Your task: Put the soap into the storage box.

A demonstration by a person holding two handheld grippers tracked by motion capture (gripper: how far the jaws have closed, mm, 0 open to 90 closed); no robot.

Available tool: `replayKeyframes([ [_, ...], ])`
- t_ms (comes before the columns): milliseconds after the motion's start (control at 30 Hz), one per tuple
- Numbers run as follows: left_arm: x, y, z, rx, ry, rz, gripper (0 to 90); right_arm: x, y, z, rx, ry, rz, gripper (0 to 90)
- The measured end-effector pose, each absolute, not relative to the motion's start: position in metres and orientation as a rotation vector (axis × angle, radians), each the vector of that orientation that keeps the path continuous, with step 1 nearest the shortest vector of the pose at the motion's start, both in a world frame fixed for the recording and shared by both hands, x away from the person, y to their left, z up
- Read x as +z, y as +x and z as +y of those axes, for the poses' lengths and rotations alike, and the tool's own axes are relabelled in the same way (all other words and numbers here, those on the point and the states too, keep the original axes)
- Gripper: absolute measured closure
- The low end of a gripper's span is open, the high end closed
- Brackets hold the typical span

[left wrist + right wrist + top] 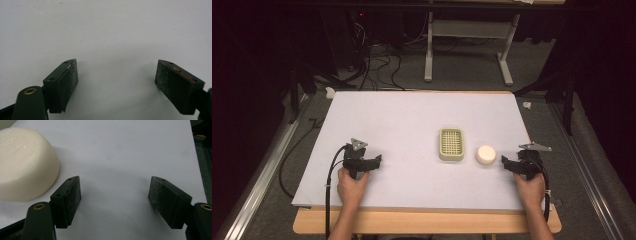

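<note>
A round cream soap bar (pixel 485 155) lies on the white mat (pixel 412 120), just right of a pale green soap dish (pixel 451 144) with a slotted grid top. My right gripper (pixel 509 164) rests on the mat a short way right of the soap, jaws open and empty. In the right gripper view the soap (pixel 22 162) sits just left of the left jaw, outside the gripper (pixel 115 197). My left gripper (pixel 374 161) rests at the mat's front left, open with nothing in it. Bare mat lies between its jaws in the left gripper view (pixel 116 80).
The mat covers a wooden table (pixel 427 220). Cables (pixel 377 60) and a white table frame (pixel 467 45) stand on the floor beyond the far edge. Metal rails (pixel 262 170) run along both sides.
</note>
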State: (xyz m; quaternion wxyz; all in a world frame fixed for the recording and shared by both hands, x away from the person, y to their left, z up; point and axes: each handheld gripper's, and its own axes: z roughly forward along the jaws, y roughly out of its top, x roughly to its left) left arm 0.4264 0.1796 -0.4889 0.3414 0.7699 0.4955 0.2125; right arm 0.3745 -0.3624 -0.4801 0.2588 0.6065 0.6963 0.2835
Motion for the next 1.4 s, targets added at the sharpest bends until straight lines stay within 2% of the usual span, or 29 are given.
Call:
replayKeyframes([
  [500, -0.489, 0.427, 0.18, 0.551, 2.001, 1.289, 18.9, -0.479, 0.373, -0.36, 0.764, 1.642, 1.892, 22.7],
  [1400, -0.489, 0.426, 0.179, 0.558, 2.008, 1.285, 19.0, -0.458, 0.33, -0.344, 0.934, 1.522, 1.915, 18.9],
])
